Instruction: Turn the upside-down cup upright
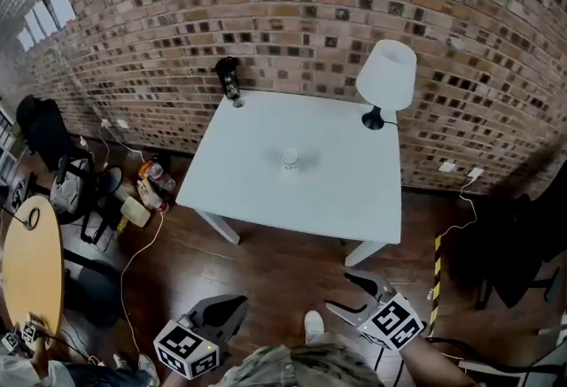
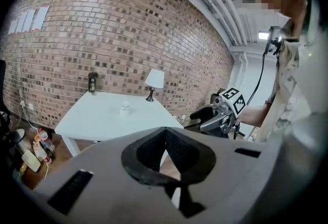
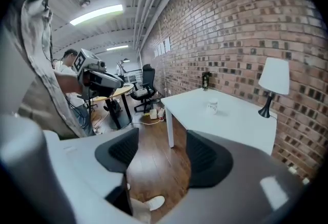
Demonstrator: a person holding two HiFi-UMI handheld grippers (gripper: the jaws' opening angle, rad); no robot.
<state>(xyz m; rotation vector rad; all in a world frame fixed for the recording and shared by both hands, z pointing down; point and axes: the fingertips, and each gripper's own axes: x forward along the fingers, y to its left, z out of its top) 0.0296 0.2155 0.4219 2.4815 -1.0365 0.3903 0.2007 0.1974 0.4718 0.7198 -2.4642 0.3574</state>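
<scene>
I see the cup (image 1: 291, 158), small and pale, standing alone near the middle of the white desk (image 1: 257, 190), well clear of its edges. It's too small in my views to tell which end is up.

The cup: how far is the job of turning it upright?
Nothing looks done: the cup sits on the table, untouched, orientation unreadable. In hand, nothing: left gripper shut, right gripper open, both empty above the floor. Approach, grasp, flip remain.

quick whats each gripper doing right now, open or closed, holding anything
Left gripper: closed, holding nothing.
Right gripper: open, holding nothing.
</scene>
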